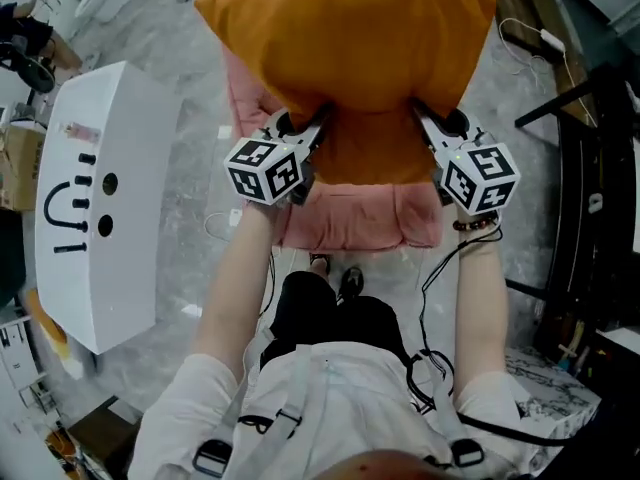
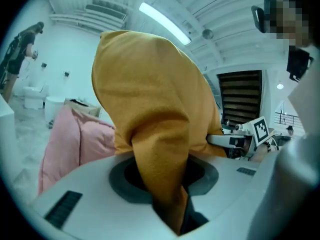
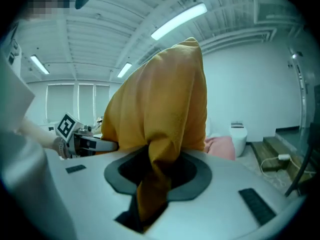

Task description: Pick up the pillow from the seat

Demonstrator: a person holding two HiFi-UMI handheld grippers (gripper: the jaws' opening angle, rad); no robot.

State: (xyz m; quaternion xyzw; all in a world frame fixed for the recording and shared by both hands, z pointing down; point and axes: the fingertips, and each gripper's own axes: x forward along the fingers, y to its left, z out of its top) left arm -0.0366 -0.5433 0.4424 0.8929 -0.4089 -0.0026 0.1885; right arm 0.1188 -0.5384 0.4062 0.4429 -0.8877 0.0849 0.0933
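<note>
An orange pillow (image 1: 350, 48) hangs lifted above the pink seat (image 1: 350, 213), held by its near edge. My left gripper (image 1: 318, 123) is shut on the pillow's near left corner, and my right gripper (image 1: 425, 118) is shut on the near right corner. In the left gripper view a fold of the pillow (image 2: 150, 94) runs down into the left gripper (image 2: 167, 194), with the pink seat (image 2: 75, 139) behind. The right gripper view shows the pillow (image 3: 160, 104) pinched the same way in the right gripper (image 3: 150, 199). The pillow hides the seat's back part.
A white cabinet (image 1: 100, 208) stands to the left of the seat. Dark frames and furniture (image 1: 590, 168) line the right side, with a cable (image 1: 530, 33) on the floor. My feet (image 1: 335, 278) are just in front of the seat. A person (image 2: 17, 49) stands far off.
</note>
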